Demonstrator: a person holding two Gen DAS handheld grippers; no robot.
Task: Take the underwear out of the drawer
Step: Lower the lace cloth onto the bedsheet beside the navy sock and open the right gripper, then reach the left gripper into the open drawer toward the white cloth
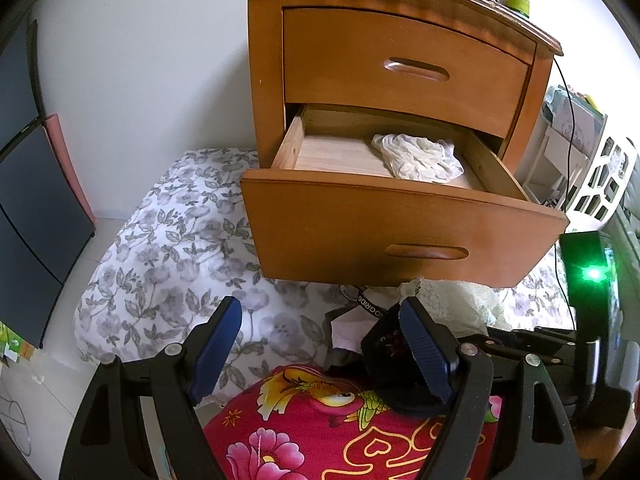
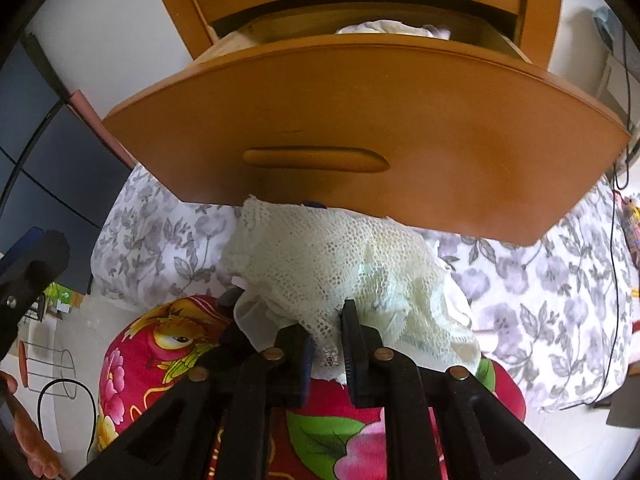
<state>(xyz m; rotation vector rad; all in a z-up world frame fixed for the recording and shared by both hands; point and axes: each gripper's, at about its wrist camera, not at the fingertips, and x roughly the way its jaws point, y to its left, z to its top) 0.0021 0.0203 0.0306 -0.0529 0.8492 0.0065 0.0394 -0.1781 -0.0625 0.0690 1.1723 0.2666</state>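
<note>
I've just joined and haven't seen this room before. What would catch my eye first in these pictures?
The orange wooden nightstand dominates, its lower drawer pulled out with one white crumpled garment lying inside. Below the drawer front, the right gripper has a pale lace garment between its narrowly parted jaws, over a bright red floral pillow. The left gripper waits wide open.

I see the lower drawer (image 1: 400, 236) of the wooden nightstand pulled well out, curved front, recessed handle slot. One white crumpled underwear (image 1: 418, 157) lies inside it, right of centre on the bare wood bottom. A second piece, pale cream lace underwear (image 2: 340, 268), is out of the drawer, bunched just below the drawer front, draped over the red floral pillow on the bed. Its lace edge hangs between my right claw (image 2: 326, 354) pads.
</note>
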